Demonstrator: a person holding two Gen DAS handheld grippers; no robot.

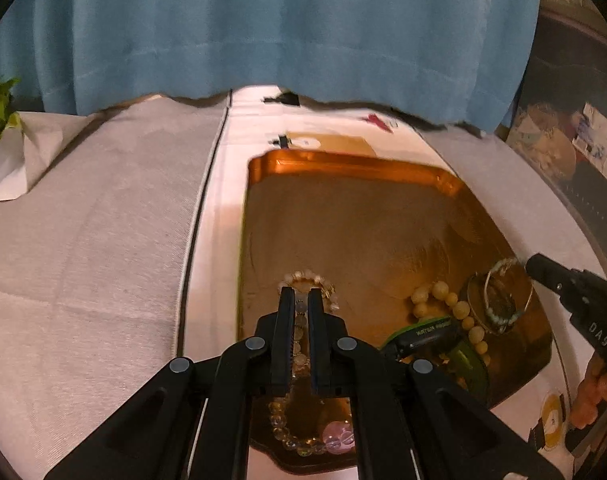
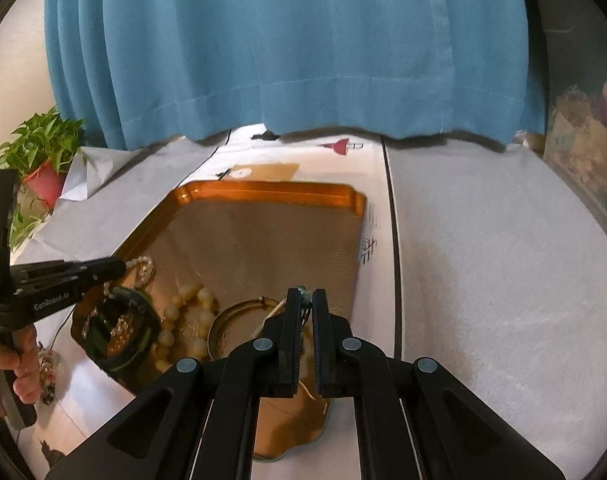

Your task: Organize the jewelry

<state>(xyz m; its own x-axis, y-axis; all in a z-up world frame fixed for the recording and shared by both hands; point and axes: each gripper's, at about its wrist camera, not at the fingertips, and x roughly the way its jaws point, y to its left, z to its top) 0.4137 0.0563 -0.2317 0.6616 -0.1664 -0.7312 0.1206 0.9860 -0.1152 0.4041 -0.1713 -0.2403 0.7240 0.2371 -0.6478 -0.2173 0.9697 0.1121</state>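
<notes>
A: How far along was the jewelry sorting?

B: Barely started, by my reading. Nearly every piece lay heaped at the near end of the copper tray (image 2: 271, 190), and the tray's far half, toward twelve o'clock, was bare.

A: And the left gripper (image 1: 302, 292)?

B: Its jaws were almost closed over a pale beaded bracelet (image 1: 309, 280); beads showed in the narrow gap between the fingers, so I took it as gripped. A second clear bead bracelet with a pink stone (image 1: 303, 440) lay under the gripper at six o'clock.

A: The right gripper (image 2: 306, 294)?

B: Also nearly shut, pinching the thin bangle (image 2: 243, 308) at its beaded part.

A: What else sat in the tray?

B: A string of large cream beads (image 2: 191, 300) touching the bangle's nine o'clock side, and a dark green-rimmed band (image 2: 119, 340) further that way.

A: Anything outside it?

B: A small beaded piece (image 2: 47, 372) on the table, just beside the person's hand (image 2: 11, 364). Everything was left to be spread out, I'd say.
</notes>
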